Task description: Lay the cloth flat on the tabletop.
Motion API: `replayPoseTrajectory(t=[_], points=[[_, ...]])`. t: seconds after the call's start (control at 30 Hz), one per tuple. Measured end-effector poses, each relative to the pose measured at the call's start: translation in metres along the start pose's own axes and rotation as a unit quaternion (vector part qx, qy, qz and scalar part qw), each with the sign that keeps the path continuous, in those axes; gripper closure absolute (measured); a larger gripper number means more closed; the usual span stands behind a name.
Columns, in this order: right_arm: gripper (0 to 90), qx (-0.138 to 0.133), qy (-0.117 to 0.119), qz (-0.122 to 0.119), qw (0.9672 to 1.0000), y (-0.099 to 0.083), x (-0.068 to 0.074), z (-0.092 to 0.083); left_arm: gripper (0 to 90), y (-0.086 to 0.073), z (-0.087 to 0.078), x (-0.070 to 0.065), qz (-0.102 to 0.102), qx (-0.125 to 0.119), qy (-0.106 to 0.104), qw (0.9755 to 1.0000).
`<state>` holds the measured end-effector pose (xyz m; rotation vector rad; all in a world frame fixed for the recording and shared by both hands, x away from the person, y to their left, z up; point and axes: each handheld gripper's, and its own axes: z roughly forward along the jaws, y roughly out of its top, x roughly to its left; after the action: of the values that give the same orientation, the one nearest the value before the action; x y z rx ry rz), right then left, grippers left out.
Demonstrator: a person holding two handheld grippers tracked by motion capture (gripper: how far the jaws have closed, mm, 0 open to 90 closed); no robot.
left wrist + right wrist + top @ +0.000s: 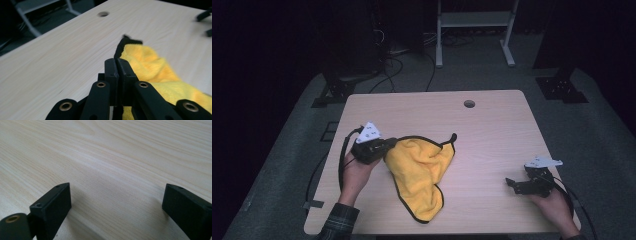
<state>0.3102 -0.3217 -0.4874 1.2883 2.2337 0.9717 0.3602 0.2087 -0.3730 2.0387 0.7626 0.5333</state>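
Observation:
A yellow cloth with a black hem (422, 170) lies crumpled on the left-centre of the wooden table (492, 125), one corner trailing toward the near edge. My left gripper (391, 144) is at the cloth's upper left edge, shut on the hem. In the left gripper view the jaws (117, 61) meet with the black hem pinched between them, and the yellow cloth (152, 67) spreads to their right. My right gripper (510, 184) rests low near the table's right front corner, pointing left. Its jaws (116, 195) stand wide open over bare wood.
A round cable hole (469, 104) sits near the table's far edge. Behind the table stand a white metal frame (474, 20) and black stand bases (562, 85), with cables (387, 65) on the grey floor. Cables trail from both grippers off the near edge.

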Motion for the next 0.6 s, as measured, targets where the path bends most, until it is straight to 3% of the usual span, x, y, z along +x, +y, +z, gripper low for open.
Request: replayPoseTrajectory(t=[0.03, 0.07, 0.2, 0.23, 0.3, 0.33, 0.37, 0.47, 0.53, 0.57, 0.6], points=[[7.6, 0.000, 0.000, 0.000, 1.0000, 0.000, 0.000, 0.000, 86.7, 0.000, 0.000, 0.000, 0.000, 0.000, 0.000, 1.0000], [7.6, 0.000, 0.000, 0.000, 1.0000, 0.000, 0.000, 0.000, 86.7, -0.010, -0.001, 0.011, -0.021, 0.008, 0.014, 0.9996], [7.6, 0.000, 0.000, 0.000, 1.0000, 0.000, 0.000, 0.000, 86.7, -0.025, -0.002, 0.025, -0.044, 0.027, 0.033, 0.9981], [7.6, 0.000, 0.000, 0.000, 1.0000, 0.000, 0.000, 0.000, 86.7, -0.034, -0.002, 0.034, -0.055, 0.047, 0.045, 0.9964], [7.6, 0.000, 0.000, 0.000, 1.0000, 0.000, 0.000, 0.000, 86.6, -0.039, -0.001, 0.037, -0.061, 0.055, 0.052, 0.9953], [7.6, 0.000, 0.000, 0.000, 1.0000, 0.000, 0.000, 0.000, 86.6, -0.047, 0.002, 0.043, -0.069, 0.077, 0.065, 0.9925], [7.6, 0.000, 0.000, 0.000, 1.0000, 0.000, 0.000, 0.000, 86.6, -0.049, 0.003, 0.044, -0.069, 0.085, 0.072, 0.9914], [7.6, 0.000, 0.000, 0.000, 1.0000, 0.000, 0.000, 0.000, 86.0, -0.056, 0.006, 0.047, -0.077, 0.096, 0.071, 0.9899], [8.2, 0.000, 0.000, 0.000, 1.0000, 0.000, 0.000, 0.000, 72.1, -0.058, 0.007, 0.048, -0.075, 0.096, 0.080, 0.9894], [9.8, 0.002, -0.001, 0.000, 1.0000, 0.001, 0.000, 0.000, 72.1, -0.058, 0.007, 0.048, -0.076, 0.093, 0.080, 0.9895], [14.2, 0.008, 0.001, 0.002, 1.0000, 0.003, -0.002, -0.002, 62.0, -0.057, 0.005, 0.049, -0.080, 0.081, 0.080, 0.9903]])
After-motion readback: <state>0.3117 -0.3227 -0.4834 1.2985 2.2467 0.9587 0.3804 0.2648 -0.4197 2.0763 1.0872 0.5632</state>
